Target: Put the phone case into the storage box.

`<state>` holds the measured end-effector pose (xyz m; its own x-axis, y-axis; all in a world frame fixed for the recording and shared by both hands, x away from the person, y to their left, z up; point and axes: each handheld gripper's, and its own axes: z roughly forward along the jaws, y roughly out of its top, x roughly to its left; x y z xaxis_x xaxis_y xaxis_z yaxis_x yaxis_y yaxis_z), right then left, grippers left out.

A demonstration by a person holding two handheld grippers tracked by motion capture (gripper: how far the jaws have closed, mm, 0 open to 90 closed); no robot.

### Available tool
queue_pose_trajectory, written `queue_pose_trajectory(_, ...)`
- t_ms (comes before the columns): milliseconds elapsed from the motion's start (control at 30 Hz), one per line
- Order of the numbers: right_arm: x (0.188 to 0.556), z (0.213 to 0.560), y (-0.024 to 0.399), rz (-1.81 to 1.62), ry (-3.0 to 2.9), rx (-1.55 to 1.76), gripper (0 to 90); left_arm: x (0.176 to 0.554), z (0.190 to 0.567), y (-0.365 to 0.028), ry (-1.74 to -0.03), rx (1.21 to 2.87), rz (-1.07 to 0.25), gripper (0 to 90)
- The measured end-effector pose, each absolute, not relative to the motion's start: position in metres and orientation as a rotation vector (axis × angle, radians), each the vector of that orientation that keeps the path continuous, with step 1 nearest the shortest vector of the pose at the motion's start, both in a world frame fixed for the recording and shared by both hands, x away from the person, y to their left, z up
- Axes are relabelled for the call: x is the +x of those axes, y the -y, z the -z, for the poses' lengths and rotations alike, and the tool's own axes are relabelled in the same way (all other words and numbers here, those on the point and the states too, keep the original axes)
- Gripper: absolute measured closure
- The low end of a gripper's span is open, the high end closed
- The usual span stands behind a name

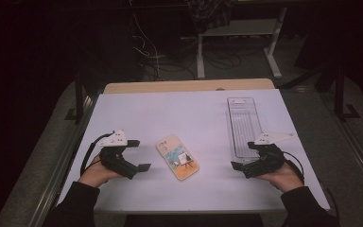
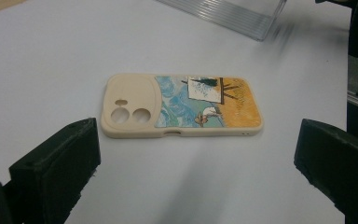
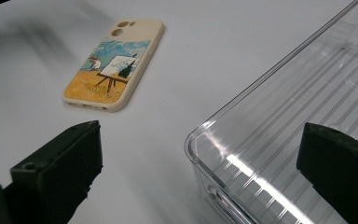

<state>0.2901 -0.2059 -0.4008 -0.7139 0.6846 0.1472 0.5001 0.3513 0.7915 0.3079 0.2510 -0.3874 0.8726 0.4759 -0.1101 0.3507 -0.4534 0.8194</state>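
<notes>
Both tongs sitting wide open w/ nothing in them, phone case (image 1: 177, 157) lying btwn left tongs (image 1: 138, 154) & right tongs (image 1: 242, 155), clear tray (image 1: 242, 124) just beside the right ones.

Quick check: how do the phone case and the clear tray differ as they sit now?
The phone case is opaque beige with a painted picture; the clear tray is see-through with ribbed sides. The case is short and lies askew mid-table; the tray is much longer and runs straight away along the right side. The case lies between the grippers; the tray's near end is by the right gripper. Both rest flat, ungripped.
</notes>
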Motion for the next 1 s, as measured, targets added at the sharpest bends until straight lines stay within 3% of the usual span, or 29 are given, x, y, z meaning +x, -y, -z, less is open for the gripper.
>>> queue_pose_trajectory(1000, 0.289, 0.394, 0.211, -1.347, -2.383, 1.075, 0.0, 0.321, 0.388, -0.207, -0.542, 2.113, -0.103, 0.0)
